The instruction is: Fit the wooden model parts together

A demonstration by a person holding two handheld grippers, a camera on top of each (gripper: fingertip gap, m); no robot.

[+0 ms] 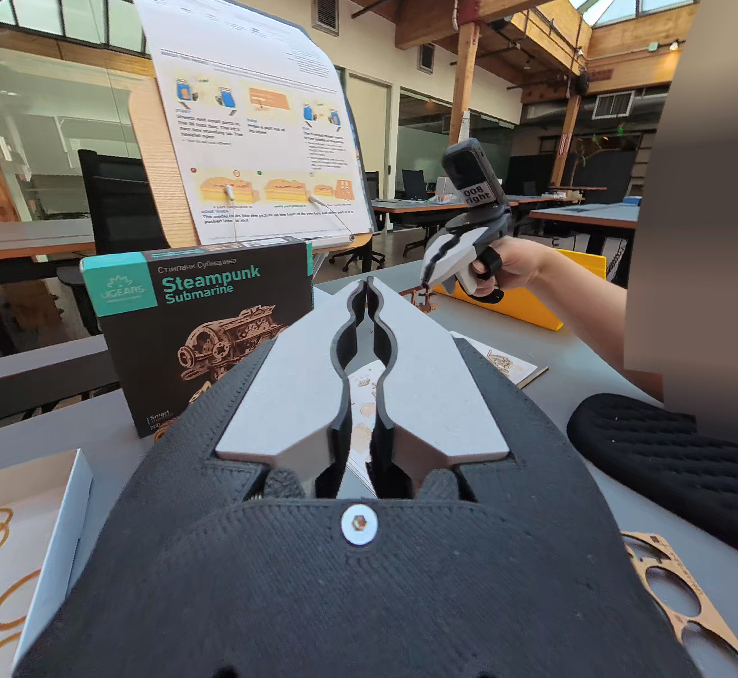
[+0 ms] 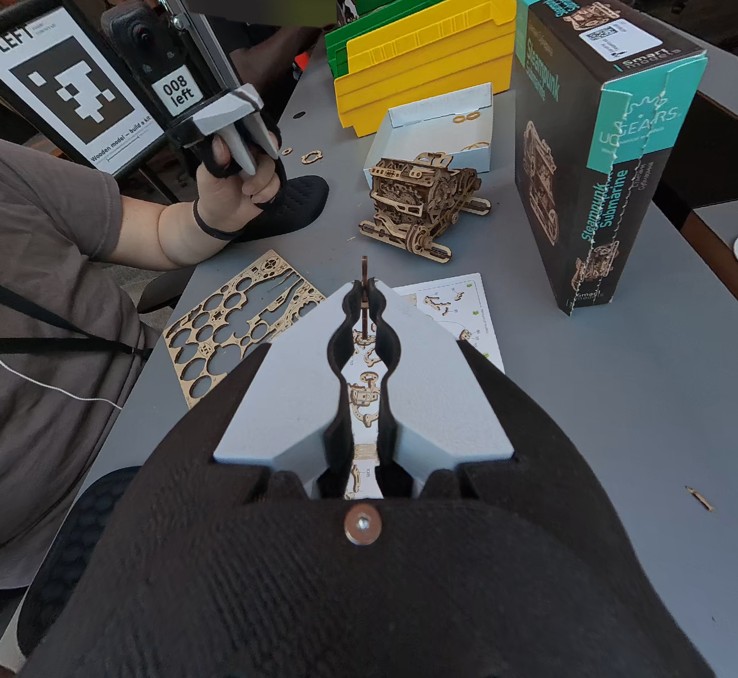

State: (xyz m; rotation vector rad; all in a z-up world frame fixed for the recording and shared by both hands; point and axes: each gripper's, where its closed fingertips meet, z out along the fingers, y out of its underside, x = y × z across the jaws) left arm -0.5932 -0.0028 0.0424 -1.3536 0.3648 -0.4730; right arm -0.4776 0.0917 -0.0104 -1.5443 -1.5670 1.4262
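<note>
My right gripper [image 2: 364,286] is shut on a thin flat wooden part [image 2: 364,265], seen edge-on and sticking out past the tips. It hovers over the open booklet [image 2: 451,311], in front of the partly built wooden model [image 2: 423,203]. In the left wrist view the right gripper [image 1: 426,285] points down with the small wooden part [image 1: 423,301] at its tips. My left gripper [image 1: 367,284] is shut and empty, raised above the table beside the kit box [image 1: 199,319]. It also shows in the right wrist view [image 2: 261,163], held up at the left, away from the model.
A punched-out wooden sheet [image 2: 239,323] lies left of the booklet. A white box [image 2: 439,127], yellow bin [image 2: 423,59] and green bin [image 2: 371,7] stand behind the model. The kit box [image 2: 599,139] stands at the right. An instruction sheet [image 1: 255,119] stands behind it. My hands' fingertips stand some 15 cm from each other.
</note>
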